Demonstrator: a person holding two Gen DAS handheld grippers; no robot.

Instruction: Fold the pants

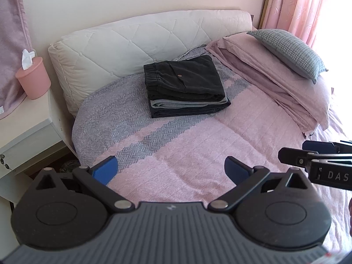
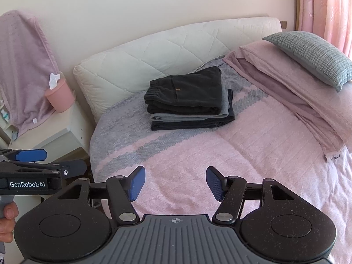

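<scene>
Left to right, with clock bearings taken from the middle of the bed.

9 o'clock: white nightstand (image 1: 26,132) carrying a pink tissue cup (image 1: 34,79). A mauve towel (image 2: 24,70) hangs above it.

11 to 12 o'clock: quilted cream headboard cushion (image 1: 136,41) along the wall.

12 o'clock, centre-far: stack of folded pants (image 1: 187,88) on the bedspread (image 1: 198,143), sitting on its grey herringbone band. The black pair is on top with waistband to the left and a small button showing, a grey pair lies beneath it, and a dark pair is at the bottom. Edges are roughly squared; the lower layers stick out a little at the right. No loose, unfolded garment is in either view.

6 to 7 o'clock: left gripper (image 1: 170,169), jaws released and spread wide, nothing between the blue pads, over bare pink spread and well apart from the stack.

5 o'clock: right gripper (image 2: 175,182), likewise unclenched and empty, just beside the left one. A hand (image 2: 7,222) grips the left handle at the edge of the right wrist view.

2 o'clock: pink folded bedding (image 1: 275,77) with a grey checked pillow (image 1: 290,52) on top. Pink curtain (image 1: 303,6) beyond.

Judgement: the folds look complete, and this moment reads as either finishing or waiting for another pair. If the stack gets tidied, come in low from both short sides, pinch all layers of the top pair together and nudge rather than lift, so the fold stays closed. Keep the pads clear of the waistband elastic, which would bunch.
</scene>
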